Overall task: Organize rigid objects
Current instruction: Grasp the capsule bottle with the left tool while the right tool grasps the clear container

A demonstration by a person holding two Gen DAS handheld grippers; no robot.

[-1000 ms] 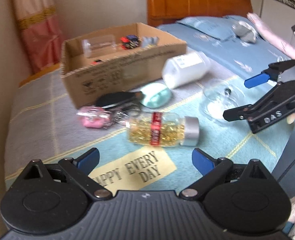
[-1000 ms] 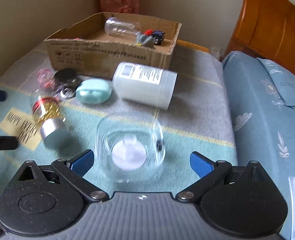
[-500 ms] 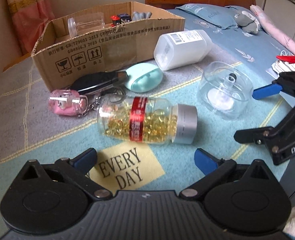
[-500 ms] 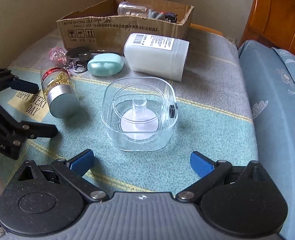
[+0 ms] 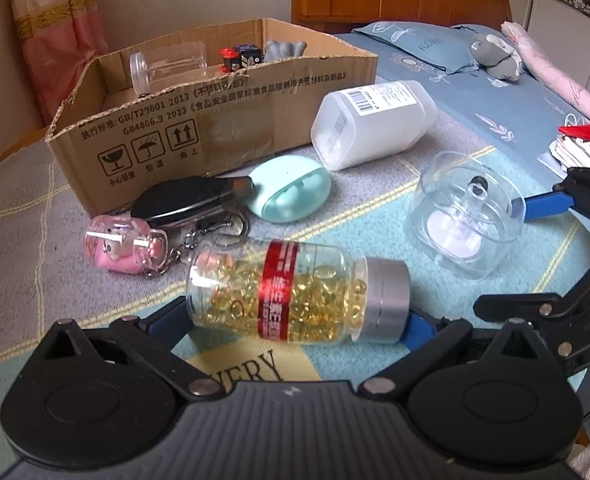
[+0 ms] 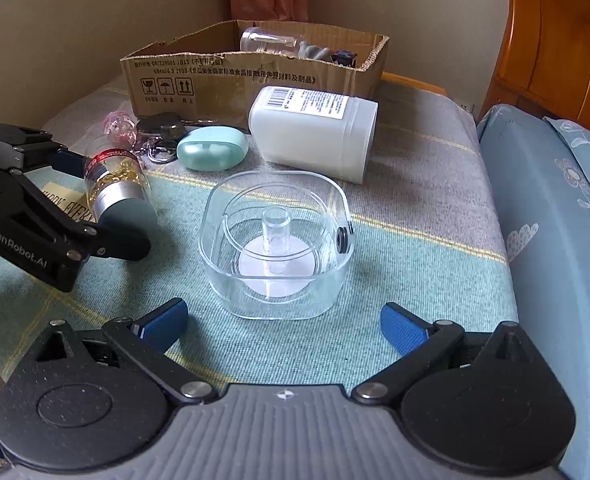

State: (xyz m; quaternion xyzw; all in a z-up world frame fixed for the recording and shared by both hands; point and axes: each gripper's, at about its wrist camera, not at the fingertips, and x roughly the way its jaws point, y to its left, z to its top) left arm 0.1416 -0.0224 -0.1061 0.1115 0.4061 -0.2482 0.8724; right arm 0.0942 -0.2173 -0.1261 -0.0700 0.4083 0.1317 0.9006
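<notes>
**Closing in on the capsule bottle and the clear box**

My left tool point(image 5: 295, 320) sits low over the blanket, its blue fingers spread wide, one at each end of the capsule bottle point(image 5: 295, 292). The bottle lies on its side, silver cap toward my right, just in front of the pink keychain charm point(image 5: 123, 248) and the black key fob point(image 5: 183, 200). Nothing is clamped yet; I cannot tell whether the pads touch the glass.

To do this well, I judge I should grip across the body, not end to end: a round bottle held by cap and base may slip or roll. I would turn the wrist, centre on the red label, and close gently.

My right tool point(image 6: 283, 324) is also spread apart and holds nothing, level and pointing forward, with the clear plastic box point(image 6: 275, 240) just ahead between its fingers. Its walls look slick, so I would squeeze it squarely.

Both things presumably go into the cardboard box point(image 5: 215, 128) behind, past the mint case point(image 5: 291, 188) and the white bottle point(image 5: 371, 124).
</notes>
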